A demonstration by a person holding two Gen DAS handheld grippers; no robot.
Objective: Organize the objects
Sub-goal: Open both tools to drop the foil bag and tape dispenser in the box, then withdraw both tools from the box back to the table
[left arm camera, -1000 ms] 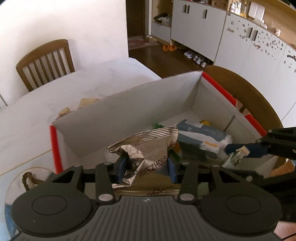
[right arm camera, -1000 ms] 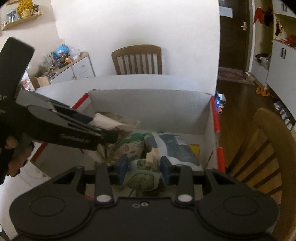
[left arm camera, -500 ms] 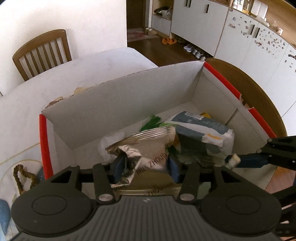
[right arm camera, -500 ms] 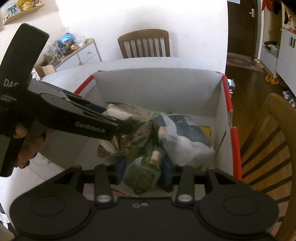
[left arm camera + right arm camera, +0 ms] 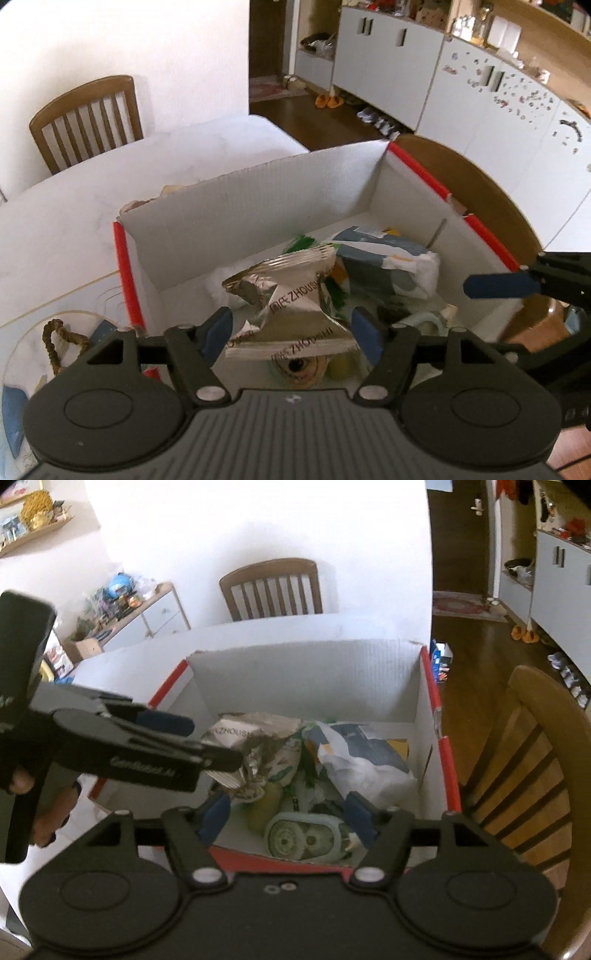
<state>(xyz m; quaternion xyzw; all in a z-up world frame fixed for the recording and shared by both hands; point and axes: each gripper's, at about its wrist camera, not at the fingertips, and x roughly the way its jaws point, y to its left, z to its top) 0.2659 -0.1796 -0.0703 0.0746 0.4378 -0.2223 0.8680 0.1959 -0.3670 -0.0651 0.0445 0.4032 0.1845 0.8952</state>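
One white table (image 5: 74, 206) | cardboard box (image 5: 258, 206) on it | wooden chair (image 5: 86, 118) behind

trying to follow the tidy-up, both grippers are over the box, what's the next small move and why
Probably lift both grippers up and clear of the box. The left gripper has just been opening, and its pads stand apart from the silver snack bag, which lies on the pile. The right gripper has also just opened, over the pale green item on the box floor. Neither grips anything.

White table (image 5: 74, 229), red-edged cardboard box (image 5: 258, 206), rope-handled bag (image 5: 55, 339)
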